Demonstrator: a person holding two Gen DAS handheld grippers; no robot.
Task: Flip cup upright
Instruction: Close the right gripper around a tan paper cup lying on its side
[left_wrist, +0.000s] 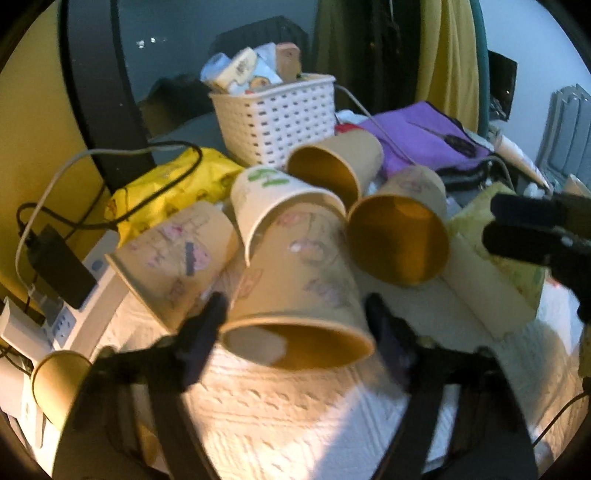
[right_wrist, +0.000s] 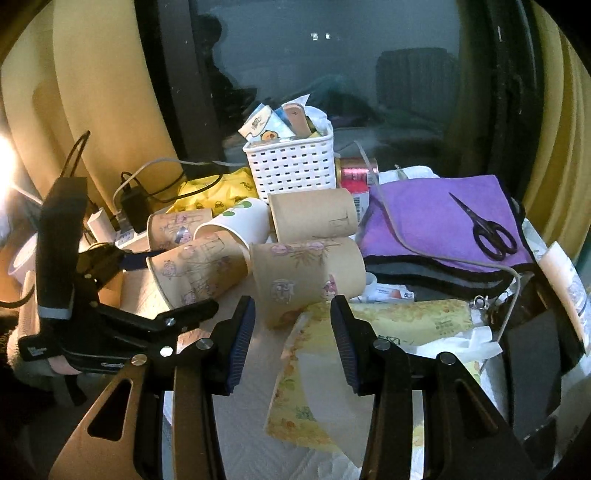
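Several tan paper cups lie on their sides in a heap on a white quilted cloth (left_wrist: 295, 413). The nearest cup (left_wrist: 295, 280), with faint pink drawings, points its mouth toward me. My left gripper (left_wrist: 295, 325) is open, its fingers on either side of that cup's rim, not touching. The same cup shows in the right wrist view (right_wrist: 199, 269). A white cup with green marks (left_wrist: 273, 199) lies behind it. Another tan cup (right_wrist: 306, 277) lies just beyond my right gripper (right_wrist: 291, 325), which is open and empty.
A white basket (left_wrist: 280, 114) full of small items stands at the back. A purple cloth (right_wrist: 436, 221) with black scissors (right_wrist: 487, 229) lies at right. A yellow tissue pack (right_wrist: 369, 343), a yellow bag (left_wrist: 177, 184), a power strip with cables (left_wrist: 74, 295) and a dark window surround the cups.
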